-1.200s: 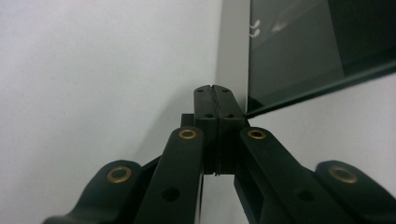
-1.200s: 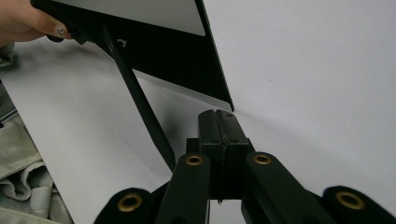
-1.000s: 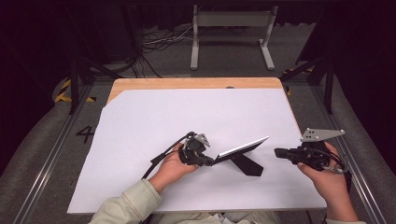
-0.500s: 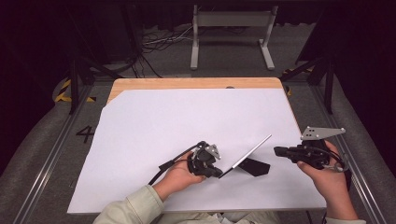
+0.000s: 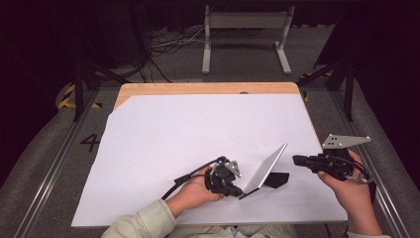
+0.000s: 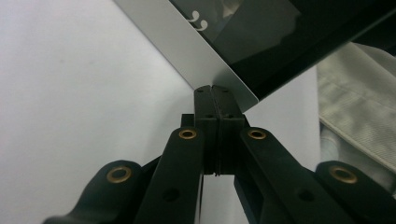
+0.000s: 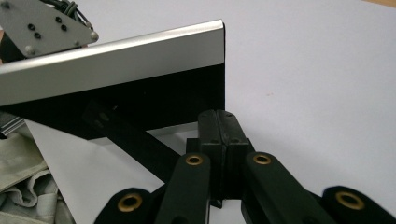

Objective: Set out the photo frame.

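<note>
A flat silver frame with a dark face and a black prop leg stands tilted up on the white sheet, near the front right. My left gripper is shut on the frame's lower corner. In the left gripper view the jaws pinch the frame's silver edge. My right gripper hovers just right of the frame, shut with nothing in it. In the right gripper view the closed jaws point at the frame's black back, and the prop leg slants below it.
A white sheet covers most of the wooden table. A grey metal stand and cables lie on the floor beyond the far edge. Rails run along both sides of the table. A light sleeve comes in at the bottom.
My left gripper has moved right and nearer the front edge, swinging the frame from nearly flat to steeply tilted. The right gripper has stayed almost still.
</note>
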Action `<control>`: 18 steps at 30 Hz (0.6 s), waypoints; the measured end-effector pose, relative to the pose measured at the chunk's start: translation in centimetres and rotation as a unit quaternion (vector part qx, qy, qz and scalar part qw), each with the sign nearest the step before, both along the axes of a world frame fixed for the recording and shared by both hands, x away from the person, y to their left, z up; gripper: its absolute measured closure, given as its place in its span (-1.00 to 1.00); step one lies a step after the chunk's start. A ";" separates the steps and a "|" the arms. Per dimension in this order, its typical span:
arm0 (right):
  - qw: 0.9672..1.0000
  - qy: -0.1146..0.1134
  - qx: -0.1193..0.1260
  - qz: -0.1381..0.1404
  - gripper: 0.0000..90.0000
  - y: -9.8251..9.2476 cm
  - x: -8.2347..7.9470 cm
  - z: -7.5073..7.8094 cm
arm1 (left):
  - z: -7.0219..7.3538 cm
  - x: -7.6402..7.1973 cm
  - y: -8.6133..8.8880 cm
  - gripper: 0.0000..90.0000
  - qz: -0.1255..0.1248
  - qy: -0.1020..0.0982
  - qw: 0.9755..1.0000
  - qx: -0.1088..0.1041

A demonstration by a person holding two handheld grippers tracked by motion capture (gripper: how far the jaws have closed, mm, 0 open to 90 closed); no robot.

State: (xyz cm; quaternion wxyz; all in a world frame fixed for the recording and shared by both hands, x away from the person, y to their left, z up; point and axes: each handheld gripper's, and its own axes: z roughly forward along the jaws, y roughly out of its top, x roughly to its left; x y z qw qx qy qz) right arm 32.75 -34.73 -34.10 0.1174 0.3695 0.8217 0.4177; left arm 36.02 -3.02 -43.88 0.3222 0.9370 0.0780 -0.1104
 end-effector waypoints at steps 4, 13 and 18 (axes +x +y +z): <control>1.000 0.002 0.001 -0.001 1.00 0.0 0.0 0.0 | -0.1 -0.5 -0.4 1.00 -0.020 0.001 1.000 -0.003; 1.000 0.003 0.001 -0.005 1.00 -0.2 -0.3 0.0 | -0.1 -1.4 -1.6 1.00 -0.050 0.003 0.999 -0.004; 1.000 0.004 0.003 -0.008 1.00 -0.3 -0.5 0.0 | -0.2 -1.6 -2.1 1.00 -0.057 0.001 0.998 -0.008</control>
